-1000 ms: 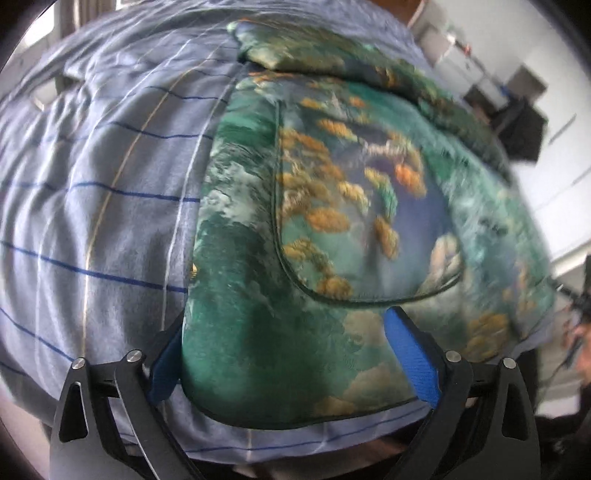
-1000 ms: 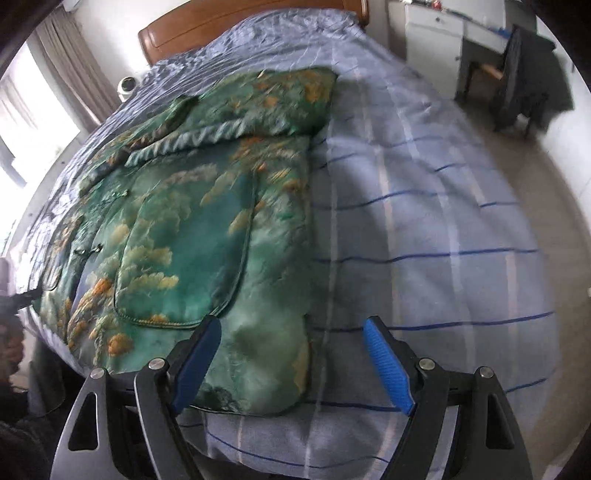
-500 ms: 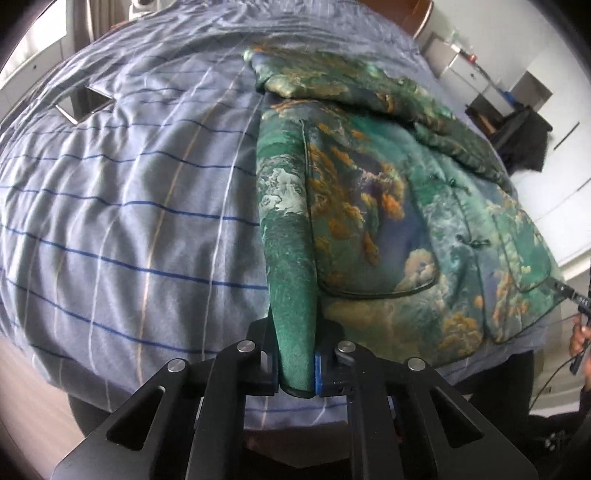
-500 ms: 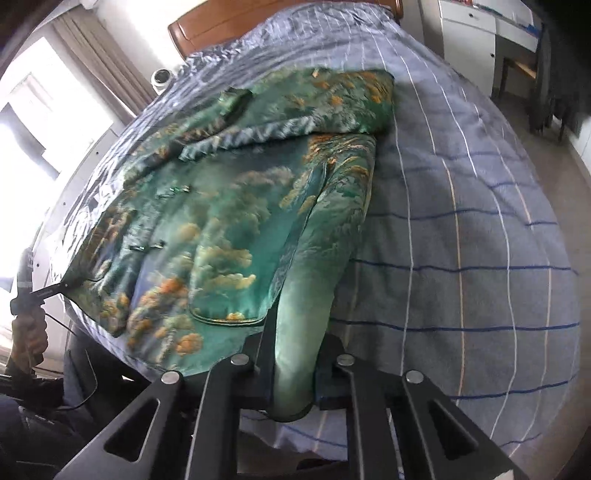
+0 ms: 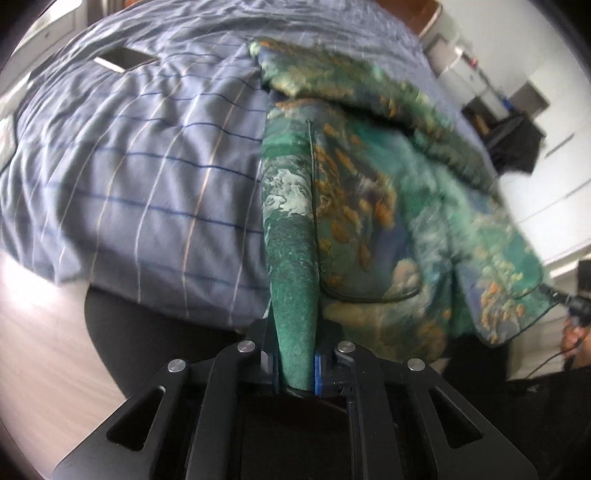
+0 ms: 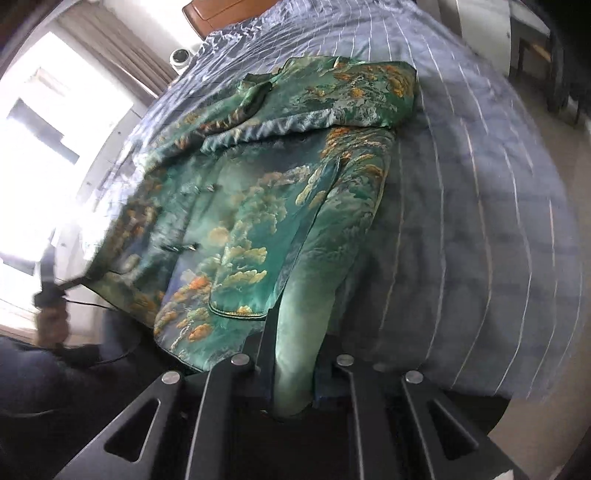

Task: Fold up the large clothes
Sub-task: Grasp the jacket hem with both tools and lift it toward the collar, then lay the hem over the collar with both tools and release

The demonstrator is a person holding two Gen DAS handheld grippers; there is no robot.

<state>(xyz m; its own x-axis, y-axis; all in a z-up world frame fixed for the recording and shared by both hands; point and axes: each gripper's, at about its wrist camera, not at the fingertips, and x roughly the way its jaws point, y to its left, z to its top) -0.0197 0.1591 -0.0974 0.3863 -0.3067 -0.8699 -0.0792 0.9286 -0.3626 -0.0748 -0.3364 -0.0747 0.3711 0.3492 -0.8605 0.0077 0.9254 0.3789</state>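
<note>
Gripping green jacket (image 5: 291,295), no labels vis.

A green brocade jacket with gold cloud patterns (image 6: 266,206) lies spread on a bed covered in blue-grey striped bedding (image 6: 480,206), collar toward the wooden headboard (image 6: 229,11) at the far end. Its near hem corners rise off the bedding, one pinched in the left gripper (image 5: 295,369), the other in the right gripper (image 6: 293,376).
</note>
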